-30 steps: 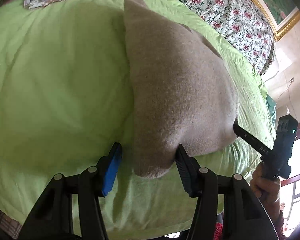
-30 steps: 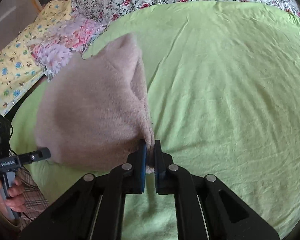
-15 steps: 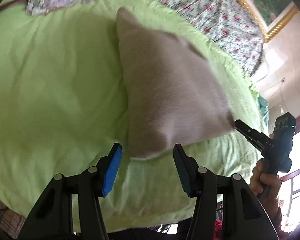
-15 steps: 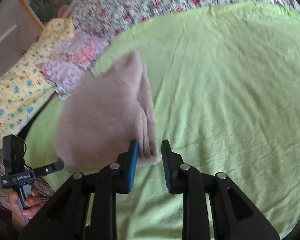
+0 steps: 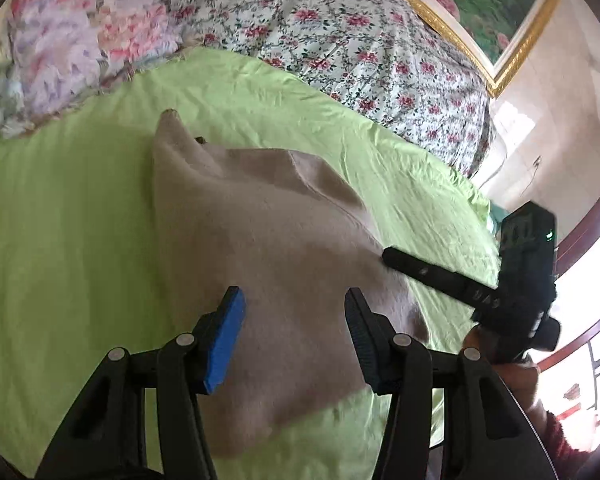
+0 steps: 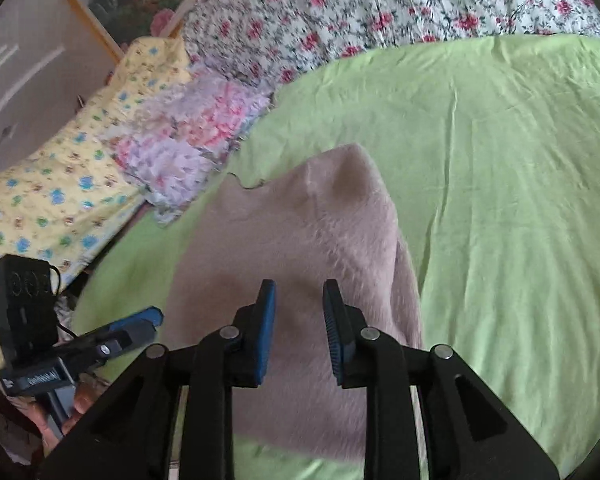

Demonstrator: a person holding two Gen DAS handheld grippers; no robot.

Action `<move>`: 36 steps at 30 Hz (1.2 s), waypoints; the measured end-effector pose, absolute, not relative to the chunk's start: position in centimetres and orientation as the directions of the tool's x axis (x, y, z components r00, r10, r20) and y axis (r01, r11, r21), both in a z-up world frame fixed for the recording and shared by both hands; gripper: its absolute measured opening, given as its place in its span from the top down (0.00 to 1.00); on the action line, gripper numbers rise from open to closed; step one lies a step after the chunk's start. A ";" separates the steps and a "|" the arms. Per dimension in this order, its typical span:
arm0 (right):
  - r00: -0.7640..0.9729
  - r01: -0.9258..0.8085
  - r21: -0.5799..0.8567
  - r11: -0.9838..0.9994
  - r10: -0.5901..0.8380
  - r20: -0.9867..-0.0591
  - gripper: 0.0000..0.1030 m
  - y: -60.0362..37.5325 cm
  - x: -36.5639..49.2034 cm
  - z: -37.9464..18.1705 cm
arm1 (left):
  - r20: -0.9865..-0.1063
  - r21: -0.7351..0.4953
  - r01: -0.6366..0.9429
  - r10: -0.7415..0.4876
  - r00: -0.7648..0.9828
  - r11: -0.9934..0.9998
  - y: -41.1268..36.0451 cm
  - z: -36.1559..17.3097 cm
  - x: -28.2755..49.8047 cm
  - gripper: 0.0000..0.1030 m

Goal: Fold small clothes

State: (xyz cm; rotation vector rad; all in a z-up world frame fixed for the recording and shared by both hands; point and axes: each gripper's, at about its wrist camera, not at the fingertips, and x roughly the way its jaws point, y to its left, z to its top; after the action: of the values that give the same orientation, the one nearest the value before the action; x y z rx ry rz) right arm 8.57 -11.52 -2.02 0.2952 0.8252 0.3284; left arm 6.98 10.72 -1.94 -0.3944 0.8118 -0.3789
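A beige knit garment (image 5: pixel 260 240) lies folded on the green sheet (image 5: pixel 60 240); it also shows in the right wrist view (image 6: pixel 300 240). My left gripper (image 5: pixel 294 300) is open above the garment's near part, holding nothing. My right gripper (image 6: pixel 299 292) is open above the garment's near edge, holding nothing. The right gripper also shows in the left wrist view (image 5: pixel 392 258) at the garment's right edge. The left gripper shows in the right wrist view (image 6: pixel 140 320) at the garment's left side.
A floral quilt (image 5: pixel 360 32) and a pastel pillow (image 5: pixel 80 40) lie at the back of the bed. A yellow patterned blanket (image 6: pixel 60 184) lies to the left. The sheet's near edge (image 5: pixel 340 440) drops off just below the garment.
My right gripper has opened and let go of the garment's corner. The garment has dropped flat onto the sheet. Both grippers have moved forward over it.
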 end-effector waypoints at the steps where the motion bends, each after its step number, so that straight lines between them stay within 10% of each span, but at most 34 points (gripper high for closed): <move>1: 0.627 -0.162 0.378 0.911 0.391 -0.674 0.75 -11.5 8.9 -2.4 | -0.622 -0.490 0.169 -0.479 0.620 0.855 11.2 -2.6 7.3 0.50; 5: 0.570 -0.096 0.326 0.940 0.321 -0.757 0.79 -11.9 10.8 -5.7 | -0.700 -0.474 0.121 -0.457 0.550 0.872 11.3 -6.3 10.0 0.89; 13: 0.592 -0.125 0.381 0.916 0.377 -0.712 0.78 -13.2 9.8 -5.6 | -0.639 -0.589 0.113 -0.547 0.540 0.800 13.5 -7.0 9.8 0.98; 24: 0.609 -0.092 0.420 0.903 0.384 -0.694 0.75 -15.7 2.9 -6.1 | -0.710 -0.374 0.134 -0.377 0.595 0.918 10.7 -5.7 3.6 0.80; 28: 0.642 -0.117 0.412 0.904 0.385 -0.663 0.75 -15.5 0.8 -3.9 | -0.702 -0.293 0.137 -0.310 0.641 0.946 10.2 -4.1 0.8 0.42; 36: 0.690 -0.178 0.365 0.914 0.380 -0.616 0.61 -14.1 -3.9 -1.8 | -0.709 -0.262 0.066 -0.238 0.664 0.963 10.4 -5.0 -5.2 0.31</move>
State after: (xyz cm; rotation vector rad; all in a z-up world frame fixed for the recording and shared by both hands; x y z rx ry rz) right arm -3.94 -14.10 -1.80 0.2876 0.7475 0.3166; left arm -5.22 10.40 -4.98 -0.2218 0.8288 -0.1733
